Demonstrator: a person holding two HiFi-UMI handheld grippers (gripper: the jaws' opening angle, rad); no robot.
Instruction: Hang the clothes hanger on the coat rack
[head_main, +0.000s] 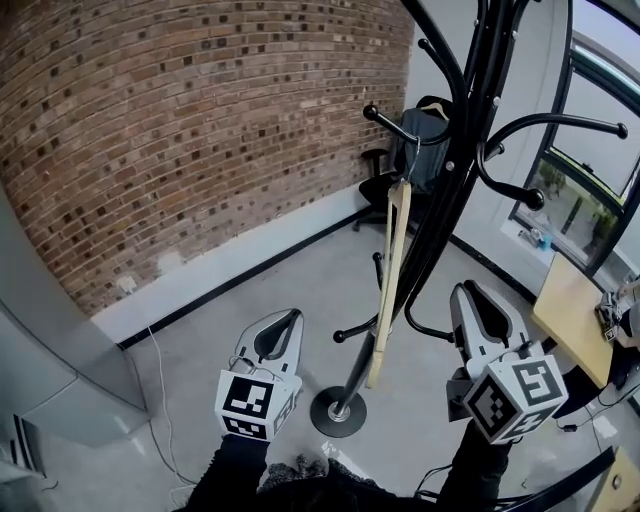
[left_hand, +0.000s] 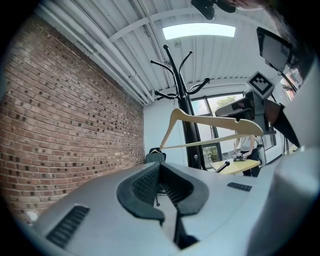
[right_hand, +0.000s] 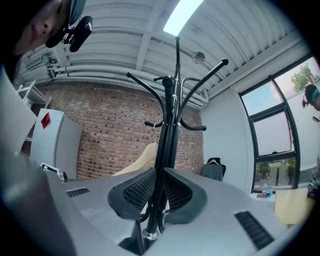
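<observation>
Hanger (head_main: 393, 260) hangs, seemingly hooked, on coat rack (head_main: 462, 150) over grey floor (head_main: 250, 300) by brick wall (head_main: 180, 120); left gripper (head_main: 283, 325) and right gripper (head_main: 472, 297) gape empty

- Head view looks steeply down from above the left gripper (head_main: 283, 325) and right gripper (head_main: 472, 300), close to the coat rack (head_main: 440, 205).
- Left gripper view faces upward from low, the rack farther off.
- Right gripper view faces upward, the rack nearer and centred.
- All 3 share the rack and the brick wall (head_main: 180, 130).
</observation>
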